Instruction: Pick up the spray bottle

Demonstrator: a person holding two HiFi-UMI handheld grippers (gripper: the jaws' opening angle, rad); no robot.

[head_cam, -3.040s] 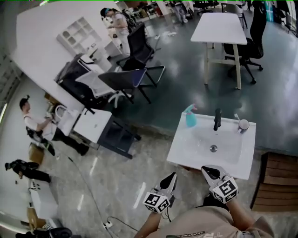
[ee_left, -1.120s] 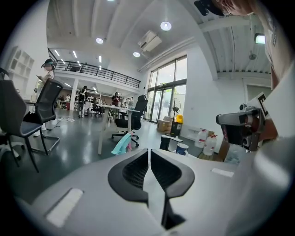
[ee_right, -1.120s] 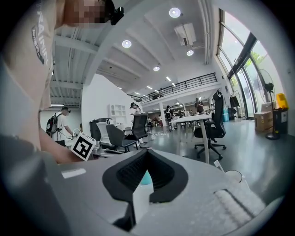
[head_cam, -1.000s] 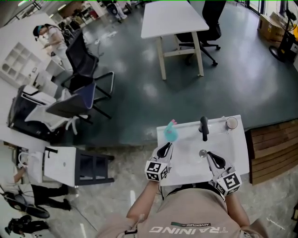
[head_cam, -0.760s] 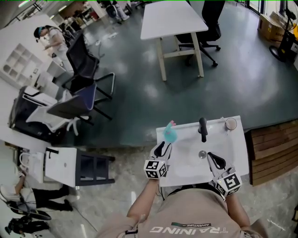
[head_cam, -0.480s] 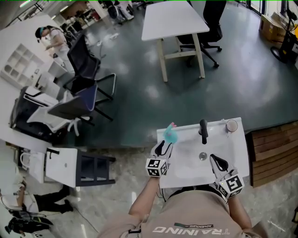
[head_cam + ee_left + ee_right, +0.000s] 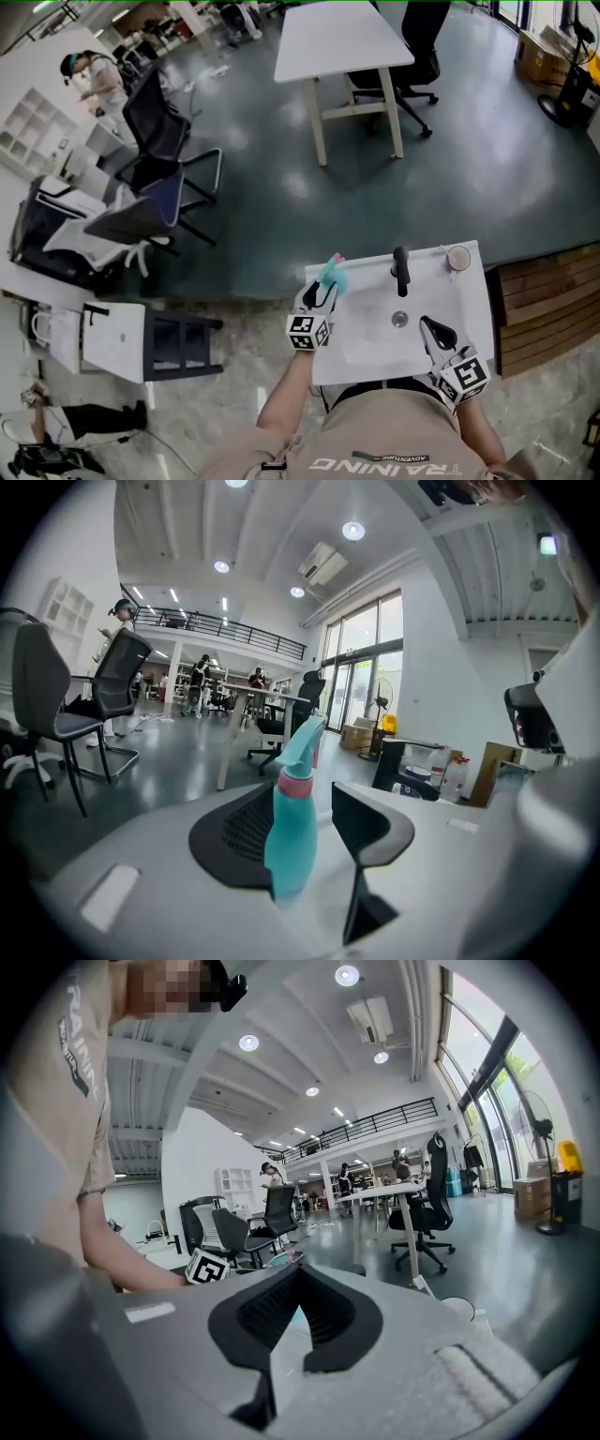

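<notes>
Bottles number one: a teal spray bottle (image 7: 330, 272) stands on the far left corner of the single white sink (image 7: 469, 309), left of its one black tap (image 7: 400, 269). Two grippers are at the sink. The left gripper (image 7: 322, 289) has just been opening its jaws, now spread loose around the bottle. The right gripper (image 7: 432, 327) is clenched on nothing, above the near rim.

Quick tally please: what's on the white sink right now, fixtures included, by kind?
spray bottle: 1
black faucet: 1
drain: 1
round cup: 1
Total: 4
</notes>
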